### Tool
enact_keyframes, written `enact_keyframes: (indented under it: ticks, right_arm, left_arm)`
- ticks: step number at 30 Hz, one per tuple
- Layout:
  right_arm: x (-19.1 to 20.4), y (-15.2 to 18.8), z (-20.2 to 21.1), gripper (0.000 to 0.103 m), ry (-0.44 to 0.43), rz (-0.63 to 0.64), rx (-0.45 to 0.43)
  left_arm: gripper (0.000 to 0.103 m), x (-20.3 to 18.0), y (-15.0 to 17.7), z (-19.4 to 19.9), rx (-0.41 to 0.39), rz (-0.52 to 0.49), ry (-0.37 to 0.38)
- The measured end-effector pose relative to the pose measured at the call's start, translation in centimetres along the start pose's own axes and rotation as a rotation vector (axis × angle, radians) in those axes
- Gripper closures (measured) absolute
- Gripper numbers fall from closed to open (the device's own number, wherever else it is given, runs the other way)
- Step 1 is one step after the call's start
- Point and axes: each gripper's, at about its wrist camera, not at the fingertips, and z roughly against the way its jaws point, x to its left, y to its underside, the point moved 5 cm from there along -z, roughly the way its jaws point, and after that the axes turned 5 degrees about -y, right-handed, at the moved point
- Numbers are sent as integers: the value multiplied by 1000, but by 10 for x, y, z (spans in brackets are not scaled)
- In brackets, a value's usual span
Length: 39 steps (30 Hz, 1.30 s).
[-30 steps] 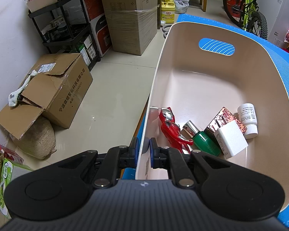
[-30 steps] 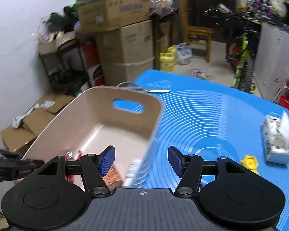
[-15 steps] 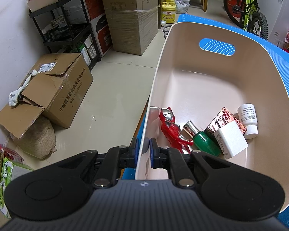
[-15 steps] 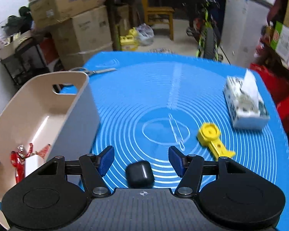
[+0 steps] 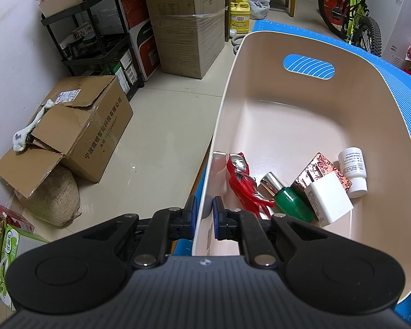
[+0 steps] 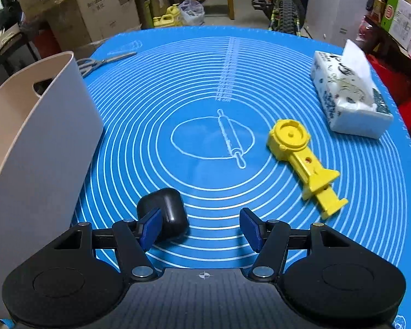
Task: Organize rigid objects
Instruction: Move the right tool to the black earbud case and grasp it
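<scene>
Left claw (image 5: 204, 215) pinches the near-left wall of the beige bin (image 5: 309, 126), one blue pad outside, one inside, wall squeezed between them. Bin sits on the blue mat (image 6: 233, 87) at the table's left edge. Inside, at the near end: red figure toy (image 5: 242, 178) lying by the left wall, green bottle with silver cap (image 5: 287, 200) to its right, a white block (image 5: 330, 197) leaning on a red patterned box (image 5: 322, 167), and a white pill bottle (image 5: 353, 170) on its side, touching the box (labels too small to read). Far half of the bin floor is bare.

Right claw (image 6: 202, 229) is spread wide, low over the mat. Black earbud case (image 6: 164, 211) lies on the mat right at the claw's left pad; cannot tell whether they touch. It's off-centre, nothing against the right pad. Yellow plastic tool (image 6: 301, 159) lies flat, farther out and to the right, well apart from the case. Tissue pack (image 6: 348, 101) on the far right, one sheet sticking up. Scissors (image 6: 104, 60) on the far left, just past the bin's far corner. Bin's outer wall is directly left of the right claw.
</scene>
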Motion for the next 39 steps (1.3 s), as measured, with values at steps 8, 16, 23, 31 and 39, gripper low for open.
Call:
enact_keyframes:
  ticks: [8, 16, 23, 31, 39]
  right_arm:
    - [20, -3, -10, 34, -28, 70, -13]
    - [31, -2, -26, 38, -11, 106, -3]
    - [37, 1, -27, 53, -3, 141, -27]
    - [42, -3, -9, 54, 5, 152, -62]
    - [54, -18, 29, 54, -14, 138, -159]
  left_arm:
    - [89, 2, 0, 1, -1, -3, -6]
    - [89, 1, -1, 0, -1, -5, -10]
    - [89, 0, 0, 0, -1, -5, -10]
    - [89, 0, 0, 0, -1, -5, -11]
    - [89, 0, 0, 0, -1, -5, -10]
